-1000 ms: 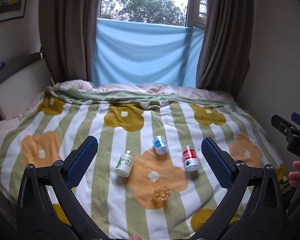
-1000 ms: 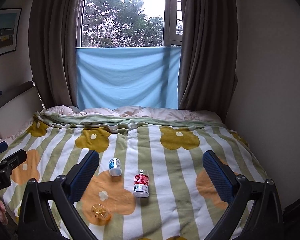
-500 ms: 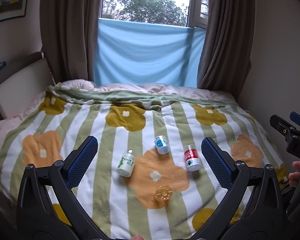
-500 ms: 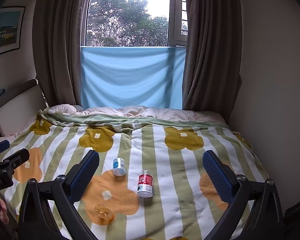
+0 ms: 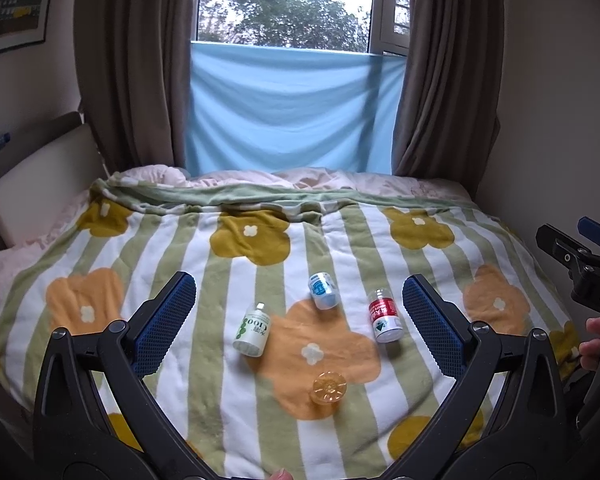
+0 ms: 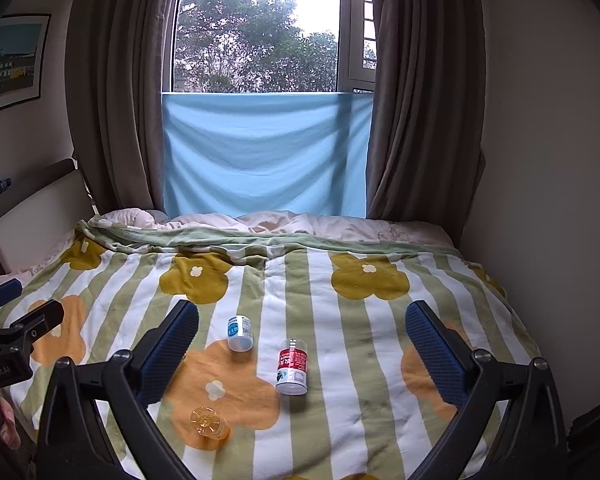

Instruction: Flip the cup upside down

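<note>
Both grippers are hanging wide open above the blanket (image 5: pixel 172 240), gripping nothing. In the left wrist view the left gripper (image 5: pixel 299 312) is framing the small orange cup (image 5: pixel 328 388), which is sitting at about 6 o'clock, closest to the camera. From the right gripper (image 6: pixel 302 344) it is lying at 7 o'clock. Beyond it are lying a green-label bottle (image 5: pixel 253 332), a red-label bottle (image 5: pixel 384 316) and a blue-label bottle (image 5: pixel 323 290). The soft blanket is probably giving way, so the clear cup could be tipping or rolling.

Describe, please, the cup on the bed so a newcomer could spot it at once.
On the striped floral blanket, find the orange flower nearest the cameras. At its near edge sits the cup: small, translucent amber, the only item without a label or a cap, unlike the three bottles beyond it.
</note>
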A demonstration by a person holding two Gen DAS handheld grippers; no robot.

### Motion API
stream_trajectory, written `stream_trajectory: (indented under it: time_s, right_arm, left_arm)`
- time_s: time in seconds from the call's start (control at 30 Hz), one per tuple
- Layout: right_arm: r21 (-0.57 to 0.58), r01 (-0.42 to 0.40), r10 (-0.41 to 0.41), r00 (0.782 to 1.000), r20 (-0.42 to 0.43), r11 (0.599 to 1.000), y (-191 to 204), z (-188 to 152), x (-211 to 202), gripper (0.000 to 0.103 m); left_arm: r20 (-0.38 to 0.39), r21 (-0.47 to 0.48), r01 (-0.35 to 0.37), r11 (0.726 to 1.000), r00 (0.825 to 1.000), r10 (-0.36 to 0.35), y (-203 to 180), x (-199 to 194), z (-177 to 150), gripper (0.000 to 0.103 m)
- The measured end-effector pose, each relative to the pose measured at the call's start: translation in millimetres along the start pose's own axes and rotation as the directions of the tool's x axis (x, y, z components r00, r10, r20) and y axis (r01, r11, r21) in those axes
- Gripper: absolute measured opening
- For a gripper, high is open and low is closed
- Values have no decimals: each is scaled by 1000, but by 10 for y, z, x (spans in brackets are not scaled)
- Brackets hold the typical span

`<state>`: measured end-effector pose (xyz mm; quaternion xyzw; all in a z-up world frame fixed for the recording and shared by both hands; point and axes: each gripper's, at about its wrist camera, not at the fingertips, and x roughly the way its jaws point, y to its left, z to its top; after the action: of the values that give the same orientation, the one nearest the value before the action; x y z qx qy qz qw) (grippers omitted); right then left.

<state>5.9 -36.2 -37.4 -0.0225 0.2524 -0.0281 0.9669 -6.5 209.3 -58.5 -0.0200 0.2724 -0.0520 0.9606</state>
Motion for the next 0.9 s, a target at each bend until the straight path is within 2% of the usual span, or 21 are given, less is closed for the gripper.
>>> stream_trajectory:
  time_s: [0.73, 0.9]
  right_arm:
    - [9, -9, 9, 1000, 1, 1000, 30, -46, -20, 103]
    - [9, -8, 8, 1000, 3, 1000, 15, -41, -17, 103]
  left_arm:
    - [25, 12, 3, 1000, 1000, -3, -37, -92, -30, 103]
    - [46, 28, -29, 999, 999, 27, -59, -142, -33, 103]
